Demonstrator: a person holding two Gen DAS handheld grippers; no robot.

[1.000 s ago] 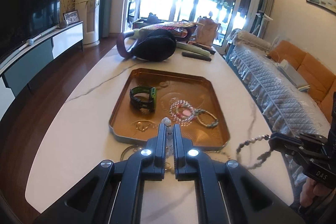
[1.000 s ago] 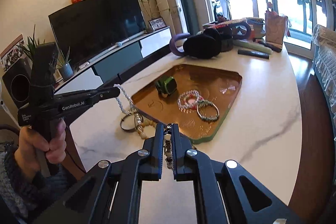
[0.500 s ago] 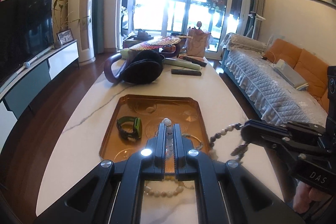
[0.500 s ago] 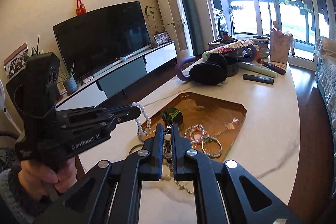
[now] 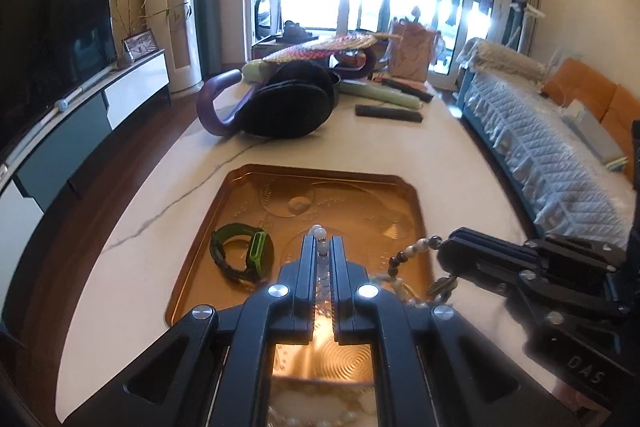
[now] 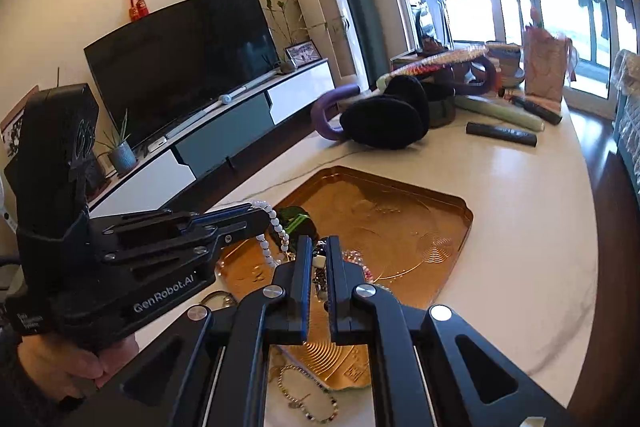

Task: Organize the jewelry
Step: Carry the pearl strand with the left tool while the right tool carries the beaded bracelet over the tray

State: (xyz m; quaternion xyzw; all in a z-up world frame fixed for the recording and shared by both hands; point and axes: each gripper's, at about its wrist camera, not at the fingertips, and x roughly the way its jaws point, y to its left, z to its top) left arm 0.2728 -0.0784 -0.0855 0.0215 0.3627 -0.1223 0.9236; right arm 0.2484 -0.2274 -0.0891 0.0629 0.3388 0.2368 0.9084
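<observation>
Both grippers hang over the gold tray (image 5: 412,195). The left gripper (image 5: 322,247) is clenched on a white bead necklace (image 6: 276,227). The right gripper (image 6: 319,259) grasps a dark bead strand (image 5: 416,251).

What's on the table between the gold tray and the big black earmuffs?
Nothing: bare white tabletop separates the gold tray from the black earmuffs. Both wrist views show it.

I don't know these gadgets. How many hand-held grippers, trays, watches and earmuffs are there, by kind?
Hand-held grippers: 2, the left hand-held gripper and the right hand-held gripper
Golden tray: 1
Green watch: 1
Black earmuffs: 1
Total: 5
</observation>
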